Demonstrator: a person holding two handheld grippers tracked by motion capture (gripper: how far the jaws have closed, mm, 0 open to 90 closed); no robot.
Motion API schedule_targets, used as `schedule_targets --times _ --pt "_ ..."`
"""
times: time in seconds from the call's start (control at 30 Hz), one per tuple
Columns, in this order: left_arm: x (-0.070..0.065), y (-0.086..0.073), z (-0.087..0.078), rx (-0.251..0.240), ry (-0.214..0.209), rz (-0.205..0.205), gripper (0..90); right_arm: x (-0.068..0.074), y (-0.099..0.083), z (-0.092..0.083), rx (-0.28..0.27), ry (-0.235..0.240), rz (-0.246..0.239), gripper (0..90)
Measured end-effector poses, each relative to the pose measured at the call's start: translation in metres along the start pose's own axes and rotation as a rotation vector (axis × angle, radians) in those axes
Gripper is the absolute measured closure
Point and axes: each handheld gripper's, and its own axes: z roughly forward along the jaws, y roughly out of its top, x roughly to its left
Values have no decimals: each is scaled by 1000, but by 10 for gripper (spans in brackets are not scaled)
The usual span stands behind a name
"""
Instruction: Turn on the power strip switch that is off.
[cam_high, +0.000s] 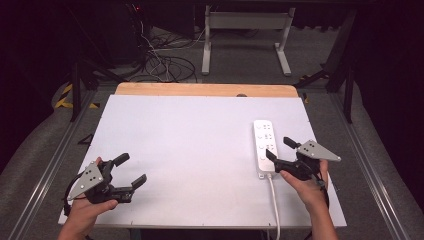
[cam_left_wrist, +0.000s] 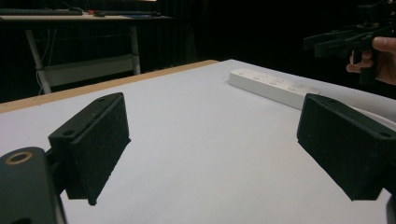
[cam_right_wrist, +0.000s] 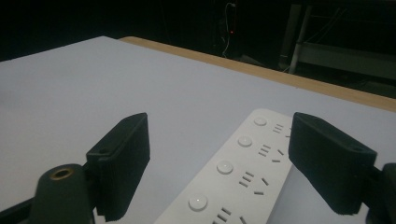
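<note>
White tabletop (cam_high: 190, 150) bears a power strip (cam_high: 264, 147); the right gripper (cam_high: 280, 149) hovers over it wide open and empty, the left gripper (cam_high: 131, 170) well apart, open and empty; nothing looks gripped yet.

Setting: laboratory recording bay. Evidence: black curtained surround; white board-topped bench (cam_high: 200, 145); tangled black floor cables (cam_high: 162, 62); yellow-black hazard tape (cam_high: 64, 96); grey carpet; white metal desk frame (cam_high: 245, 35).

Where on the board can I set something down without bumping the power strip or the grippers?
The white board is bare from its far wooden edge down to the near edge, between the left gripper and the power strip. That middle stretch is the widest patch. It is crowded at the right, where the open right gripper hovers over the strip and its cord.
</note>
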Motion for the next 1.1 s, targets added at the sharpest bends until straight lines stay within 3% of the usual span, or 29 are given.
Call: schedule_targets --times 0.33,0.53,0.73,1.0,1.1 --pt "0 0 0 1 0 -6 99 -4 1 -8 -43 -18 8 240" --pt "0 0 0 1 1 2 99 -6 2 -16 -117 -38 19 194" --pt "0 -1 1 2 -2 0 99 -8 3 -19 -135 -48 27 169" --pt "0 -1 1 0 2 -2 100 -9 2 -22 -183 -69 44 39" --pt "0 0 0 0 3 -2 100 -8 0 -23 -197 -84 34 50"
